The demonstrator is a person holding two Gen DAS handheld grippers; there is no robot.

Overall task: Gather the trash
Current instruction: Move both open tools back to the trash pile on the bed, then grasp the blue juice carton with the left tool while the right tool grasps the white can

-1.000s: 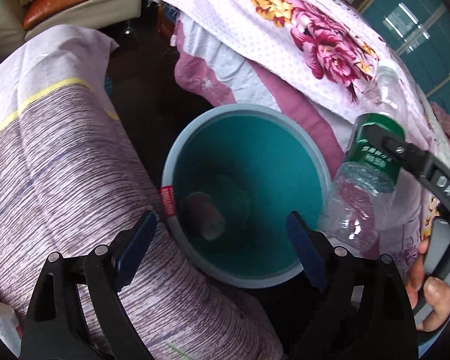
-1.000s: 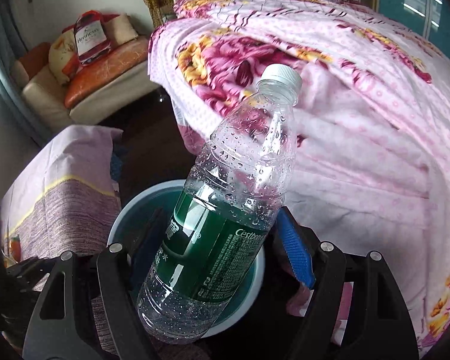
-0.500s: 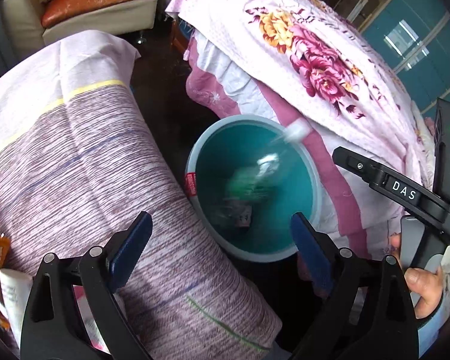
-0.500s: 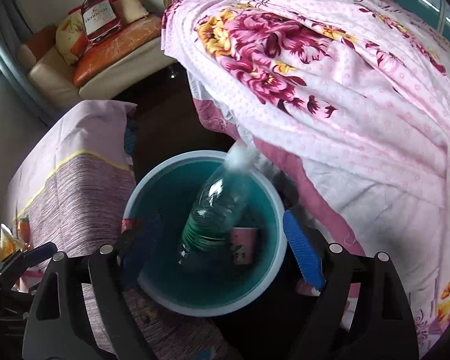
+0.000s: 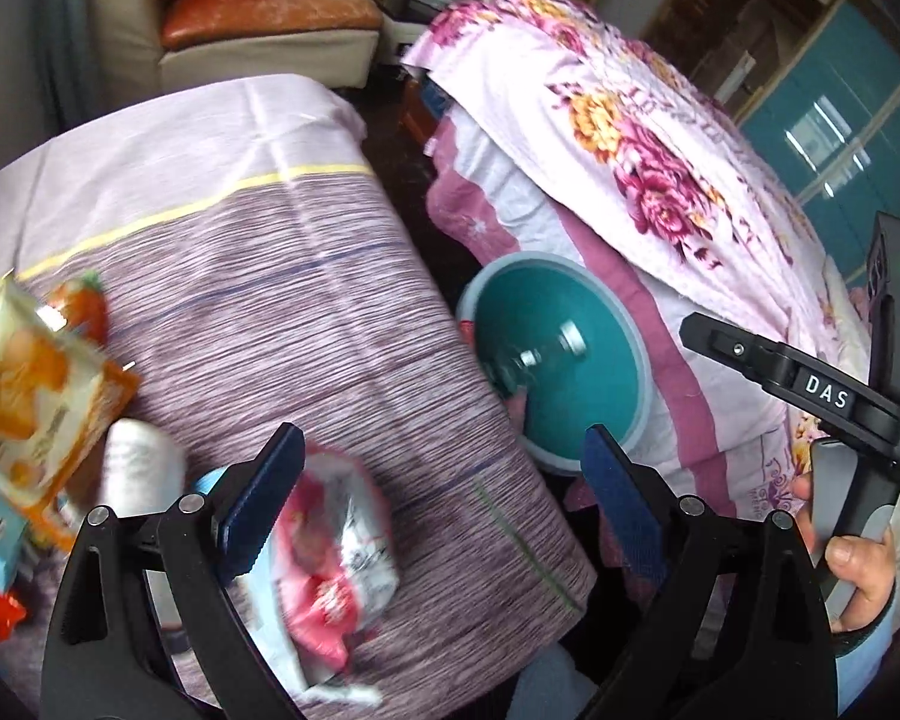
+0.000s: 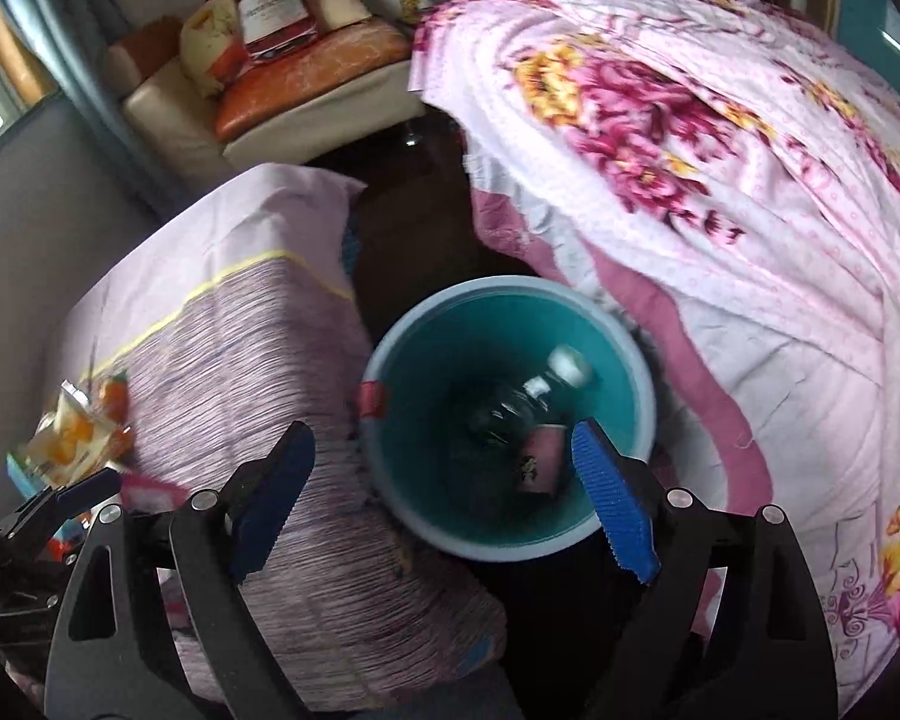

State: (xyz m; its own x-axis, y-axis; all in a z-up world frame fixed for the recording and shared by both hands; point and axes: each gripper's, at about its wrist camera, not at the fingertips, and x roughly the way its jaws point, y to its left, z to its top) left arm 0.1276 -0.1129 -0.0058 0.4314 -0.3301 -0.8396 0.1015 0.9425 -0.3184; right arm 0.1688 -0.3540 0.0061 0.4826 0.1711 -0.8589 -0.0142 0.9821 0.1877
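Note:
A teal bin (image 6: 624, 360) stands on the floor between a striped table and a bed; it also shows in the left wrist view (image 5: 570, 420). A clear plastic bottle (image 6: 528, 396) with a white cap lies inside it, next to a pink carton (image 6: 543, 459). My right gripper (image 6: 444, 492) is open and empty above the bin. My left gripper (image 5: 444, 504) is open and empty over the table edge, just above a red and white wrapper (image 5: 336, 546). An orange snack bag (image 5: 24, 396) and a white bottle (image 5: 135, 468) lie further left.
The table has a purple striped cloth (image 5: 270, 300). A bed with a pink floral cover (image 6: 720, 150) is to the right. A sofa with an orange cushion (image 6: 306, 78) is at the back. Dark floor runs between table and bed.
The right gripper let go of the bottle, which dropped into the bin. Both grippers pulled back and up. The left view swung left, bringing table trash into sight.

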